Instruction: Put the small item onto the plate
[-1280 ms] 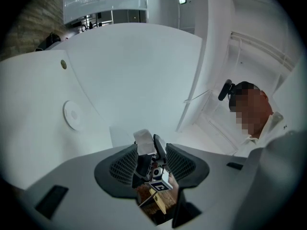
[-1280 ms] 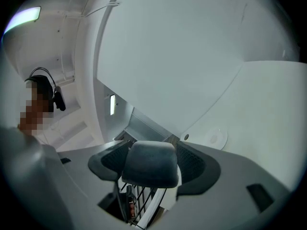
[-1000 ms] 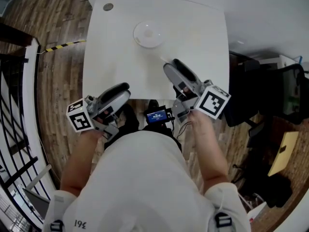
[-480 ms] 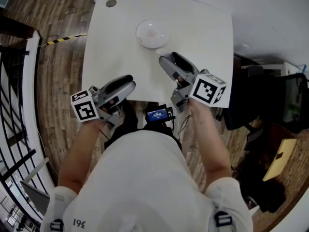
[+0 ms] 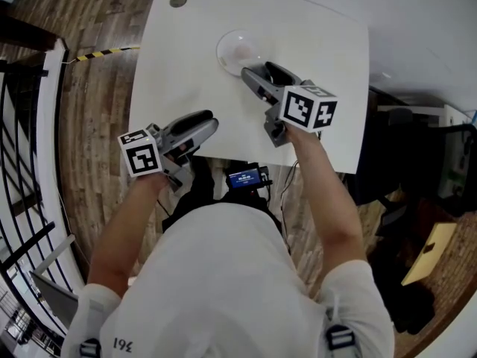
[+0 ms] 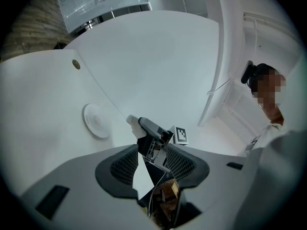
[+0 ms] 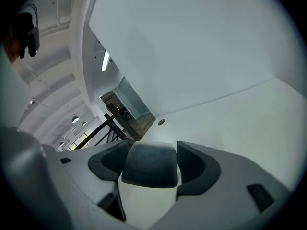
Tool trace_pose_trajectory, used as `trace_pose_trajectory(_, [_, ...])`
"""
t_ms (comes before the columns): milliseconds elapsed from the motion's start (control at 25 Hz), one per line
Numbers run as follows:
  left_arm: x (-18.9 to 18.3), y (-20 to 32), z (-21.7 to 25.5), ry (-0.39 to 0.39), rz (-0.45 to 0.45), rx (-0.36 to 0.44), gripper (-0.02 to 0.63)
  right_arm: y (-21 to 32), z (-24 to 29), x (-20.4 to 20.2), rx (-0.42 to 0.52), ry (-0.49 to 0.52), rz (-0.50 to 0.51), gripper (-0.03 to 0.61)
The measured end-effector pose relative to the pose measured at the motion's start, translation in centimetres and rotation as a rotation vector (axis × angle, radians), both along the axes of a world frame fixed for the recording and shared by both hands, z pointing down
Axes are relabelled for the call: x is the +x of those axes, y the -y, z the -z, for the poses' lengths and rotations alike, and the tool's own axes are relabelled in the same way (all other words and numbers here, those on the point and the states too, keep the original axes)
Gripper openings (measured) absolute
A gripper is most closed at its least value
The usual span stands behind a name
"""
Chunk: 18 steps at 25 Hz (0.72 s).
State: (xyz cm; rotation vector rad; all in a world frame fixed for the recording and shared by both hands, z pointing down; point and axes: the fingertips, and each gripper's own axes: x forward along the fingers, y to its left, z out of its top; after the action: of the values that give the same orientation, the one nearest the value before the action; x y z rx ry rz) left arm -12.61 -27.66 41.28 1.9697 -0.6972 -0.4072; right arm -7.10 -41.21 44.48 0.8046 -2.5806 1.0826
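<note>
Holding the small pale rounded item [image 7: 149,165] pinched in your right gripper [image 5: 250,76] at the 5 o'clock rim of the round white plate [image 5: 232,45], you likely needed to centre it, lower, then release gently. Your left gripper [image 5: 208,121] stood spread, empty.

Counter [image 5: 324,58] bare at frame left and right; right gripper [image 5: 248,74] overhung plate [image 5: 229,47], upper centre, blocking approach.

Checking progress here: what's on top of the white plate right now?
Nothing shows on the plate; its face looks bare. The right gripper, shut on the small item, covers its near rim in the head view, so that edge is unseen there.
</note>
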Motion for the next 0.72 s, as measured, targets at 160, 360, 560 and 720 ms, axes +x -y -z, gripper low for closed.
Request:
trace_pose_trajectory(160, [-0.3,1.1,-1.2,0.04,0.001,-0.012,0.181,2.0,-1.6,-1.3,0.006,-0.043,0.001,0.322])
trace_pose_trajectory(360, [-0.4,1.6,-1.7,0.061,0.002,-0.023,0.181,4.2,-4.4,-2.5,0.05,-0.175,0.02,0.322])
trace_pose_trajectory(560, [-0.4,1.6,-2.0,0.064,0.016,-0.029,0.181,6.6,-6.9,-3.4,0.12,-0.33,0.038,0.322])
trace_pose_trajectory(720, [-0.3,1.6,-2.2,0.051,0.033,-0.041,0.181,8.5,-9.5,-4.4,0.249,-0.543,0.104,0.322])
